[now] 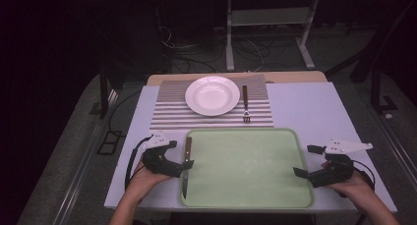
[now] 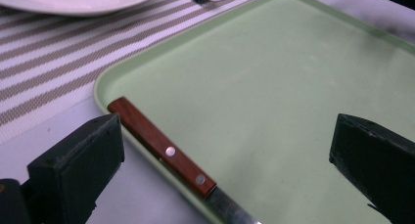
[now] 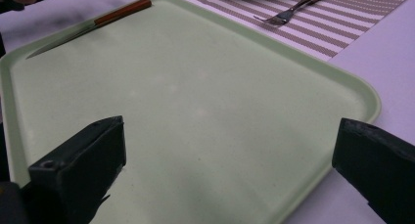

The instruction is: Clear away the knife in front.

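At the left edge of the tray (image 1: 246, 195), the left gripper (image 1: 184, 167) has its jaws spread wide and grips nothing. The knife (image 1: 186, 167) lies just in front of it along the tray's left rim, with the wooden handle pointing toward the far side of the table (image 1: 305, 107) and the blade toward the person. In the left gripper view the knife (image 2: 166, 150) runs slantwise between the two black jaws, resting on the rim of the green tray (image 2: 274, 87), and neither jaw presses on it. The left hand (image 1: 145, 178) holds the gripper from behind, low over the table surface.

On the other side, the right gripper (image 1: 301, 161) sits at the tray's right edge, also wide open and empty, held by the right hand (image 1: 351, 185). Its own view looks across the bare tray (image 3: 195, 101) between its jaws, with the knife (image 3: 93, 26) lying along the far rim.

Beyond the tray, a striped placemat (image 1: 169, 112) lies across the far part of the table. A white plate (image 1: 212, 95) stands on it, and a fork (image 1: 245, 104) with a wooden handle lies just to the right of the plate, tines toward the tray. The fork (image 3: 293, 9) also shows at the top of the right gripper view, on the placemat (image 3: 352, 18).
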{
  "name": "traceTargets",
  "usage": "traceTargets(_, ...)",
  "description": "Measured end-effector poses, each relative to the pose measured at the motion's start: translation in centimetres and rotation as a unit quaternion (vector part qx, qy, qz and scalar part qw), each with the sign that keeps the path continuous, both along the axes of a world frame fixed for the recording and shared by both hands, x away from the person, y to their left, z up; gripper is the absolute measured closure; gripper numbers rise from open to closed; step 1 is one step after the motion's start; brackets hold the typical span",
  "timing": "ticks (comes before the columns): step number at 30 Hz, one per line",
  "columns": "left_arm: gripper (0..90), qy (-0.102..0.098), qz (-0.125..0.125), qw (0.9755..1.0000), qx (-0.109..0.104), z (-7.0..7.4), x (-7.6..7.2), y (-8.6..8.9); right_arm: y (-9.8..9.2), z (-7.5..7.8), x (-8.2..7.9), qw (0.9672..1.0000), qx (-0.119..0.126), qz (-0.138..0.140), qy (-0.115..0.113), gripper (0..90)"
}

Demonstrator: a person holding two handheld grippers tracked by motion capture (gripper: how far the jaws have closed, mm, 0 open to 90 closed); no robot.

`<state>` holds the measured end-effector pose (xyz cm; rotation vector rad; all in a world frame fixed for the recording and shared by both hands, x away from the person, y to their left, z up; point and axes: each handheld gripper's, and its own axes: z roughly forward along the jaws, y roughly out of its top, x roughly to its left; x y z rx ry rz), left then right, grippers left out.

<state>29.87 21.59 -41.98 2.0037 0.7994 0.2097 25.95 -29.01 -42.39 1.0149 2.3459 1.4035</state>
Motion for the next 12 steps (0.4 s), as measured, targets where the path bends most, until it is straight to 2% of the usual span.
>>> traceTargets(3, 0.0, 0.001, 0.001, 1.0000, 0.007, -0.28, 0.14, -0.04, -0.05, 0.11, -0.01, 1.0000, 0.001, 0.001, -0.002, 0.0)
traceTargets(12, 0.0, -0.008, 0.001, 1.0000, 0.002, -0.12, 0.11, -0.18, -0.18, 0.25, -0.04, 1.0000, 0.003, -0.001, -0.005, 0.0)
